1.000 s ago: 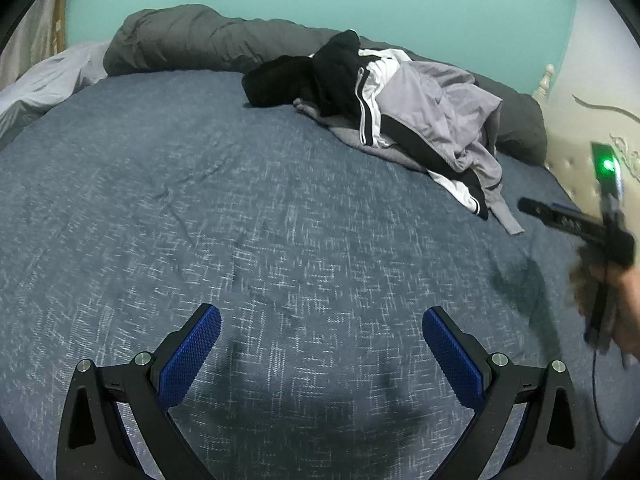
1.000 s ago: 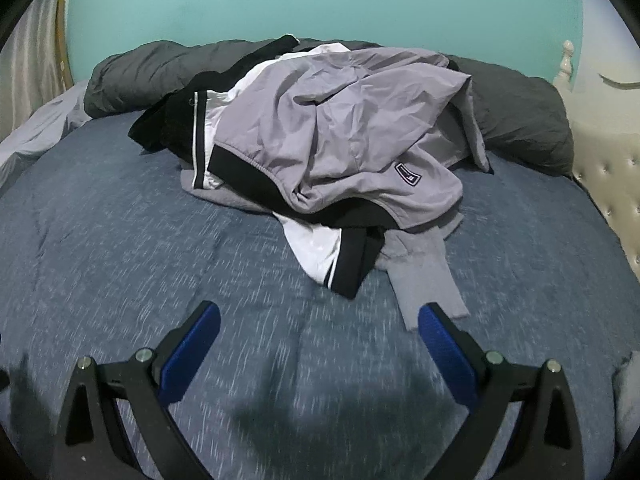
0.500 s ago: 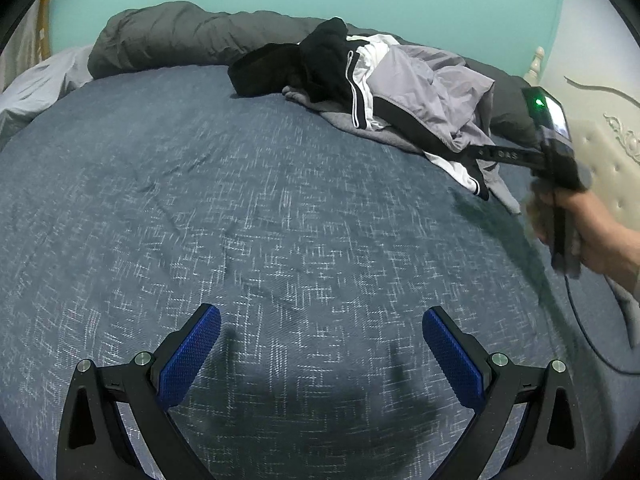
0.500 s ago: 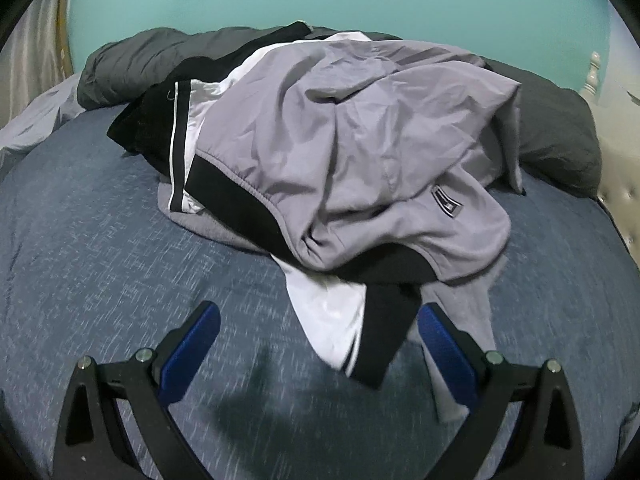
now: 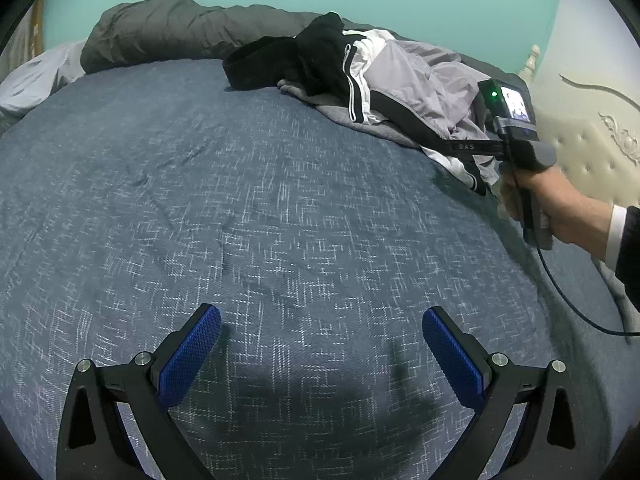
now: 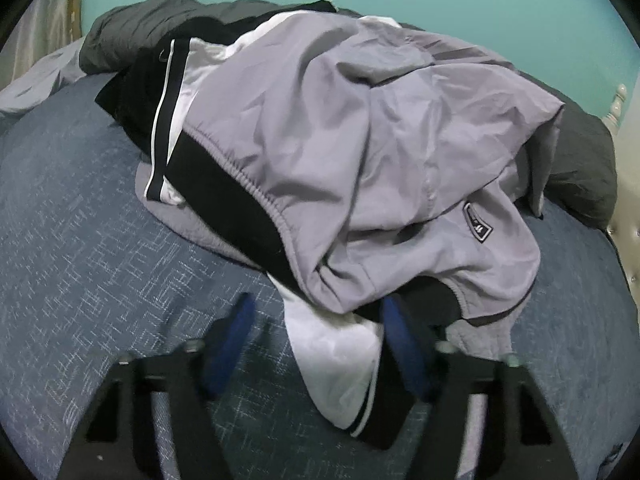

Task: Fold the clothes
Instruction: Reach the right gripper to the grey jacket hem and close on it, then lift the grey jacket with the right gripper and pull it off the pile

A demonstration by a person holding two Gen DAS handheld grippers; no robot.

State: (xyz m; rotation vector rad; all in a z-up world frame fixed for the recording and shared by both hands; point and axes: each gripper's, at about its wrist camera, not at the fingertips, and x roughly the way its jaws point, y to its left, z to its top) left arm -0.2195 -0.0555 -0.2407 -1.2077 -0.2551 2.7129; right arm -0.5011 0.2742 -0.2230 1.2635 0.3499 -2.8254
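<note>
Half-closing right gripper (image 6: 316,344) around white hem (image 6: 340,364).

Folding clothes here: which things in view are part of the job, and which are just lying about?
Job:
- grey jacket
- white-and-black garment
- right hand-held gripper, closing around that garment's end
- left hand-held gripper, open

Lying about:
- dark grey duvet
- headboard
- cable

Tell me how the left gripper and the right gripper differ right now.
The left gripper has its jaws spread wide over bare blue bedspread, with nothing between them; the right gripper has narrower jaws that are closing around the white and black garment end at the clothes pile. The left is sharp in its view, while the right is motion-blurred. Both have blue textured pads on black fingers.
</note>
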